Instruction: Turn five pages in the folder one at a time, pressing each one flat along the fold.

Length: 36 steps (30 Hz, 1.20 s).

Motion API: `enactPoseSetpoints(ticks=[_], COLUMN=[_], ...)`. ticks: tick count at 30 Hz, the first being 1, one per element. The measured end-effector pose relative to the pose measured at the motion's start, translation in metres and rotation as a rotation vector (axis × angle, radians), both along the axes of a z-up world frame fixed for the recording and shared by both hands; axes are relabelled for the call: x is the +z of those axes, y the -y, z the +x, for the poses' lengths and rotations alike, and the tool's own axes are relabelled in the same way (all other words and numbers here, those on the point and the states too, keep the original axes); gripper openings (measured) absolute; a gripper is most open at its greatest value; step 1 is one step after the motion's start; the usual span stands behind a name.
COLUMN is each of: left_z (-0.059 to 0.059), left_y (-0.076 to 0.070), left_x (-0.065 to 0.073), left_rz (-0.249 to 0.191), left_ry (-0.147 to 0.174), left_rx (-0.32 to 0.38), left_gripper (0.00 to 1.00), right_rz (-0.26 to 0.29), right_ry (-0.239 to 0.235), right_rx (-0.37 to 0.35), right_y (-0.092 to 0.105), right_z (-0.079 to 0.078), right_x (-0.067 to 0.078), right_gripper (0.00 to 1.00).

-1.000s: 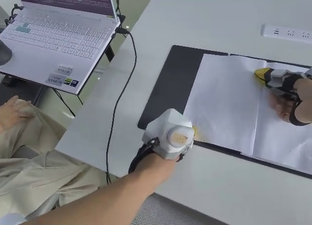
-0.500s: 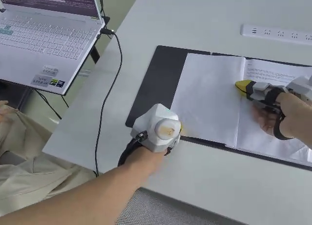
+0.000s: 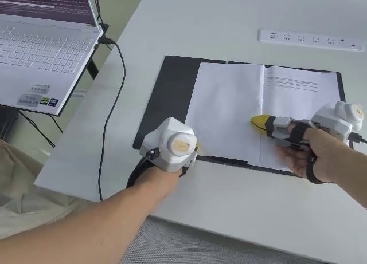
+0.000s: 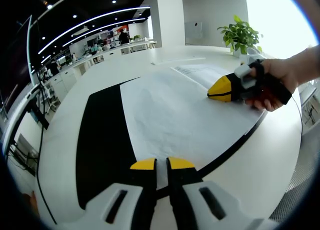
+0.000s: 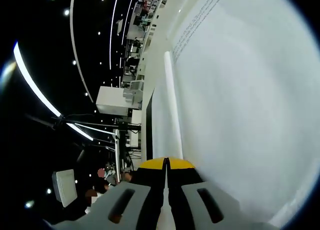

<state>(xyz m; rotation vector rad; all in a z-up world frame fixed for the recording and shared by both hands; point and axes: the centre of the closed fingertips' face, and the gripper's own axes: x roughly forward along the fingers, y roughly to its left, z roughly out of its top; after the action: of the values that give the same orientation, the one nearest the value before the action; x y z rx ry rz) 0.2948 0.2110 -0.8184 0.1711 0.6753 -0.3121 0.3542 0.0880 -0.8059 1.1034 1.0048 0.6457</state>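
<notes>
The folder [image 3: 166, 98] lies open on the white table, its black cover bare at the left. A blank left page [image 3: 221, 103] and a printed right page [image 3: 301, 86] lie flat. My right gripper [image 3: 257, 122] is shut, its yellow tips pressed on the fold [image 5: 172, 100] about two thirds of the way toward the near edge. In the right gripper view its tips [image 5: 166, 162] sit on the crease. My left gripper [image 3: 195, 146] is shut and rests on the near left corner of the left page [image 4: 165, 115]. The right gripper [image 4: 220, 89] appears across that page.
An open laptop [image 3: 40, 40] stands at the far left on a raised stand. A black cable [image 3: 112, 103] runs down from it over the table's left edge. A white power strip [image 3: 309, 39] lies beyond the folder. The table's near edge is close below the folder.
My right gripper has slid along the fold toward the near edge. The left gripper has stayed at the page's near left corner. The head view has shifted right.
</notes>
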Motion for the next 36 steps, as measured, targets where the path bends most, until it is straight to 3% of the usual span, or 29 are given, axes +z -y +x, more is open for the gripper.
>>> enactPoseSetpoints(ticks=[25,29,32,33,36], left_z=[-0.001,-0.005,-0.013,-0.019,-0.03], left_y=[0.001,0.0,-0.004,-0.004,-0.003], left_x=[0.002,0.003,0.004,0.004,0.01], left_rz=[0.017,0.011,0.011,0.0,-0.002], left_ry=[-0.015,-0.038,-0.06,-0.082,-0.083], left_rx=[-0.014,-0.019,-0.019,-0.027,-0.061], left_gripper=[0.06,0.06,0.09,0.11,0.18], right_rz=[0.045,0.064,0.054,0.042,0.031], right_ry=[-0.056,-0.035,0.031,0.063,0.105], right_rx=[0.075,0.069,0.06,0.049,0.023], right_y=[-0.004,-0.004,0.001,0.005,0.017], right_z=[-0.105,-0.117,-0.122,-0.122,-0.125], right_x=[0.002,0.016,0.037,0.042,0.061], right_gripper=[0.0,0.0,0.0,0.0,0.0])
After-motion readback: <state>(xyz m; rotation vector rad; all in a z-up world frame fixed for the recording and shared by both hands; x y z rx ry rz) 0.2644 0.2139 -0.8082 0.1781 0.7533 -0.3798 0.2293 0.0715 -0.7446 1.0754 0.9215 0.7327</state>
